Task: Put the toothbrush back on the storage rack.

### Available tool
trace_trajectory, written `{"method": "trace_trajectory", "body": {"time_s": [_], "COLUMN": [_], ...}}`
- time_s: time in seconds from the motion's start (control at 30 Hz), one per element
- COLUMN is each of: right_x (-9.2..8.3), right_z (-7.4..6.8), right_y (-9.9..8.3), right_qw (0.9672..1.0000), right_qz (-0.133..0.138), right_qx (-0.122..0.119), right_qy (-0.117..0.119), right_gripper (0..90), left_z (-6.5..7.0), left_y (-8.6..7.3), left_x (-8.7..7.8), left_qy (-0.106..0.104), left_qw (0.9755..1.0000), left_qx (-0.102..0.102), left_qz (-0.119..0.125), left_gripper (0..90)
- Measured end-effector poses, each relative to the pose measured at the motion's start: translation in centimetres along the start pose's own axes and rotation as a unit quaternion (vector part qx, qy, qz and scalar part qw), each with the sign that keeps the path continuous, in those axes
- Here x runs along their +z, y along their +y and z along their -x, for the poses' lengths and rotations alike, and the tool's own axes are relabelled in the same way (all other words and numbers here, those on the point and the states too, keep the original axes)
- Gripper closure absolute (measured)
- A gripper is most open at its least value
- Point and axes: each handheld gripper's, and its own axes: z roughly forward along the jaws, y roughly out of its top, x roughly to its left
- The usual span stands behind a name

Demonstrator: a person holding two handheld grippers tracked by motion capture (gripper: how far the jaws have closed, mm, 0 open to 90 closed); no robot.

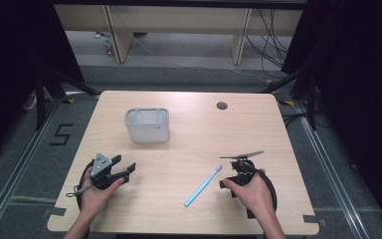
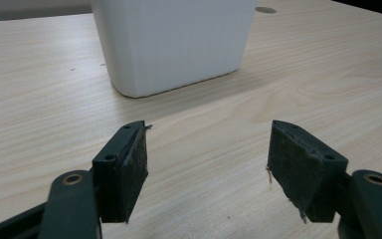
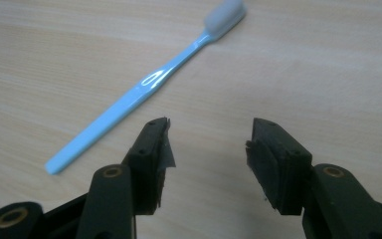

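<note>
A light blue toothbrush (image 1: pixel 203 185) (image 3: pixel 144 92) with a white head lies flat on the wooden table (image 1: pixel 189 144), towards the front and right of centre. A white open-topped container (image 1: pixel 147 125) (image 2: pixel 174 40) stands upright at the back left. My left gripper (image 1: pixel 124 166) (image 2: pixel 206 149) rests near the front left, open and empty, with the container straight ahead of its jaws. My right gripper (image 1: pixel 227 177) (image 3: pixel 209 144) sits just right of the toothbrush, open and empty. In the right gripper view the brush handle lies just beyond its left jaw.
A round cable hole (image 1: pixel 222 105) (image 2: pixel 265 9) is in the table's back right area. Dark curtains flank the table, and wooden furniture and cables stand on the floor behind it. A floor marking "5" (image 1: pixel 60 134) lies to the left.
</note>
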Motion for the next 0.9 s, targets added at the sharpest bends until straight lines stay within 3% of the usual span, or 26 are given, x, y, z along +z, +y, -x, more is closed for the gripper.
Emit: {"method": "trace_trajectory", "body": {"time_s": [0.03,0.07,0.1,0.23,0.37,0.67,0.7,0.77,0.8,0.87,0.9], "right_x": [0.1,0.3,0.4,0.9,2.1,3.2,3.2,3.7,4.0,3.9,4.0], "right_z": [-0.8,-0.5,-1.0,-1.7,-2.7,-4.3,-5.0,-5.1,-5.0,-5.0,-5.7], "right_y": [0.2,0.6,0.9,1.5,2.5,3.6,4.0,4.0,3.9,4.1,4.3], "right_qw": [0.999,0.9996,0.9977,0.9956,0.9913,0.9868,0.9801,0.984,0.9879,0.9876,0.9804], "right_qz": [-0.018,-0.027,-0.058,-0.082,-0.115,-0.131,-0.15,-0.133,-0.114,-0.127,-0.138], "right_qx": [0.041,0.007,0.033,0.043,0.062,0.096,0.129,0.117,0.103,0.09,0.138], "right_qy": [0.0,0.008,0.004,0.007,0.014,0.007,-0.008,-0.02,-0.024,-0.019,-0.03], "right_gripper": [49.7,48.6,48.6,46.6,46.1,46.5,46.7,47.0,47.2,47.4,47.8], "left_z": [0.0,0.0,0.0,-0.1,-0.1,0.0,-0.1,-0.1,-0.1,0.0,0.0], "left_y": [0.0,0.0,0.0,0.0,0.0,0.0,0.0,0.0,0.0,0.0,0.0], "left_x": [0.0,0.0,0.0,0.0,0.0,-0.1,0.0,0.0,0.0,-0.1,-0.1], "left_qy": [0.0,-0.001,-0.001,-0.001,-0.002,0.001,-0.003,-0.003,-0.002,0.0,0.0], "left_qw": [1.0,1.0,1.0,1.0,1.0,1.0,1.0,1.0,1.0,1.0,1.0], "left_qx": [0.0,-0.003,-0.003,-0.003,-0.003,-0.003,-0.005,-0.005,-0.004,-0.003,-0.001], "left_qz": [0.0,0.001,0.0,-0.001,-0.002,-0.008,-0.005,-0.004,-0.005,-0.009,-0.009], "left_gripper": [31.3,31.3,31.3,31.3,31.3,31.3,31.3,31.3,31.3,31.3,31.3]}}
